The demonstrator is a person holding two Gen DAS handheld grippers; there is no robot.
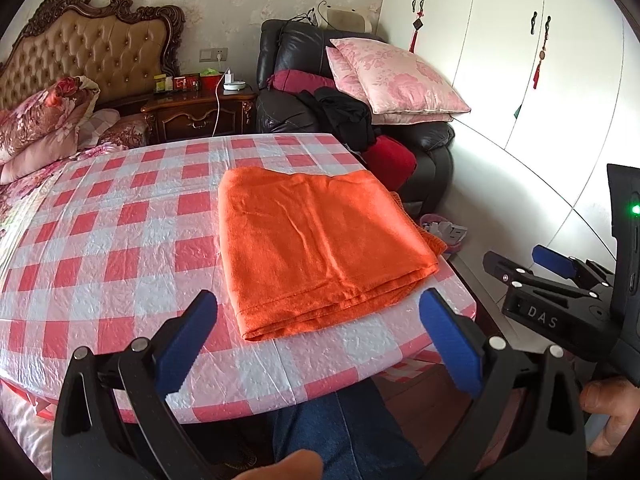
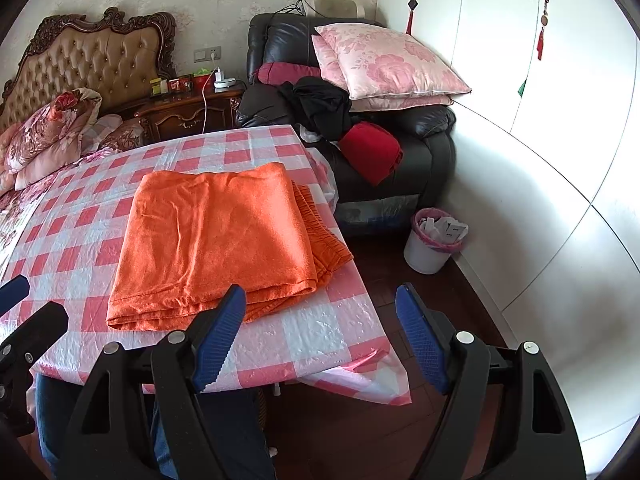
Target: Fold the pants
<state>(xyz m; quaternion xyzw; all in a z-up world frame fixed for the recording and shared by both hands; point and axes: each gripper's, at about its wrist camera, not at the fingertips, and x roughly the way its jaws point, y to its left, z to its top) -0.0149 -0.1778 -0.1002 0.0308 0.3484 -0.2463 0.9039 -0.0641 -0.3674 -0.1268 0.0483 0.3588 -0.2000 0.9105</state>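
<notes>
Orange pants (image 1: 320, 240) (image 2: 216, 240) lie folded into a flat rectangle on the table's red-and-white checked cloth (image 1: 120, 220) (image 2: 328, 332), near its right edge; the elastic waistband sticks out from under the top layer on the right. My left gripper (image 1: 318, 300) (image 2: 34, 300) hovers open just short of the near folded edge, with nothing between its blue pads. My right gripper (image 2: 319, 294) (image 1: 520, 258) is open and empty beside the table's near right corner. Its left fingertip lines up with the pants' near right corner, apart from the cloth.
The person's jeans-clad legs (image 1: 352, 432) are below the table's near edge, and a hand (image 1: 612, 404) holds the right gripper. A black armchair (image 2: 424, 148) piled with pillows and clothes stands behind the table. A white waste bin (image 2: 428, 248) is on the floor by the wardrobe doors (image 2: 560, 160). A bed (image 1: 40, 128) is at left.
</notes>
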